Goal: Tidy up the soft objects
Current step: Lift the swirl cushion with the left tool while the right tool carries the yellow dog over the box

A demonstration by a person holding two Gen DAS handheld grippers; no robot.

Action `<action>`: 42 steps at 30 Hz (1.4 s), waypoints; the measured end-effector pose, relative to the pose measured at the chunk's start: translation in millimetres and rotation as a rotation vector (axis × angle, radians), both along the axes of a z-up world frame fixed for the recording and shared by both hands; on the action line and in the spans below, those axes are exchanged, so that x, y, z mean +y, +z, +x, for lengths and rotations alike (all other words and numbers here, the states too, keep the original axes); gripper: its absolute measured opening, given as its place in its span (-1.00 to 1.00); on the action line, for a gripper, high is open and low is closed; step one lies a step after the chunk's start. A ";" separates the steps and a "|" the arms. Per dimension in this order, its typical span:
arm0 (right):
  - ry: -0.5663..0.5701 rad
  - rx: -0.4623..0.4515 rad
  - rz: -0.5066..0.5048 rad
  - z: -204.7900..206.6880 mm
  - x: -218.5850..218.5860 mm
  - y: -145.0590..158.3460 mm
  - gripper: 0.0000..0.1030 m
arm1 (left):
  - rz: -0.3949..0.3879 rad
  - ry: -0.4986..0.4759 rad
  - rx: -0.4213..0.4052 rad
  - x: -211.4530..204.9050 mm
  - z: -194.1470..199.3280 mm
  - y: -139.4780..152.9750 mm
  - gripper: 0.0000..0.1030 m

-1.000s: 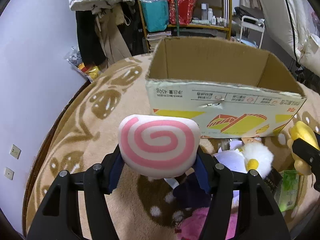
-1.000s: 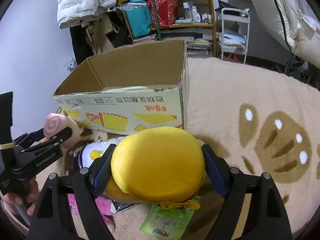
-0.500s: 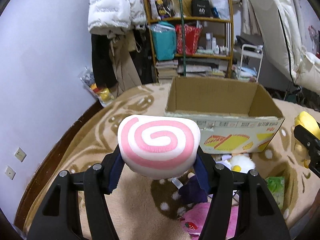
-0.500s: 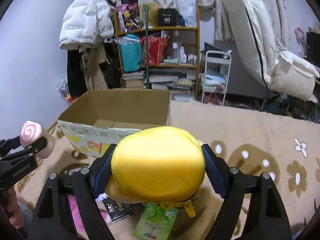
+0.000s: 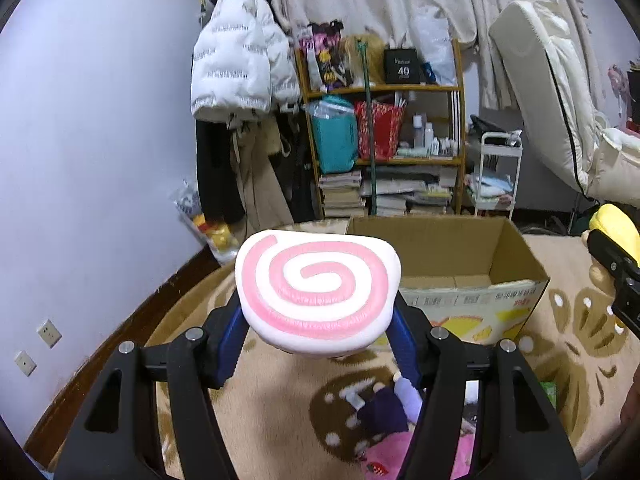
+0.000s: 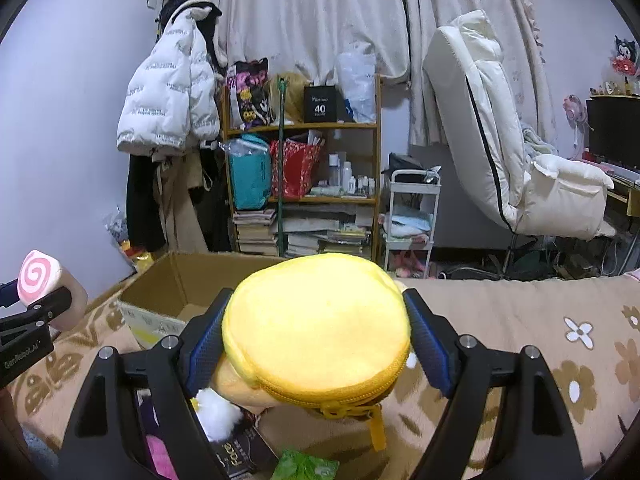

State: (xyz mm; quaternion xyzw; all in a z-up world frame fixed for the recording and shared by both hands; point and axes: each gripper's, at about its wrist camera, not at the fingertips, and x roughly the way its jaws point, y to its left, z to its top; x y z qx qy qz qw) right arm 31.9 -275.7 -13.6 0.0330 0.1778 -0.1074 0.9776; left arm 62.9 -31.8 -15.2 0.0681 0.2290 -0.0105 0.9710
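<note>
Left gripper (image 5: 318, 334) clamps pink-swirl cushion (image 5: 316, 292); right gripper (image 6: 316, 354) clamps yellow pouch (image 6: 316, 330), jaws wide. Carry both over cardboard box (image 5: 460, 256) w/ clearance before letting go.

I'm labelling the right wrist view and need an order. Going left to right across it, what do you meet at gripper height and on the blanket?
Pink spiral plush → cardboard box → yellow zip pouch → white flower print on the blanket.
</note>
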 end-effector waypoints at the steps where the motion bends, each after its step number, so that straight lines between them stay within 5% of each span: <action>1: 0.001 -0.007 0.000 0.4 0.4 1.7 0.68 | 0.002 -0.006 -0.009 -1.3 -0.7 1.9 0.20; 20: 0.059 -0.055 -0.033 38.9 12.3 7.0 0.68 | 0.047 -0.033 -0.090 -23.8 43.4 20.3 0.22; 42: 0.124 0.026 -0.038 107.6 4.5 -19.0 0.69 | 0.024 -0.074 0.030 -28.7 107.4 -19.3 0.25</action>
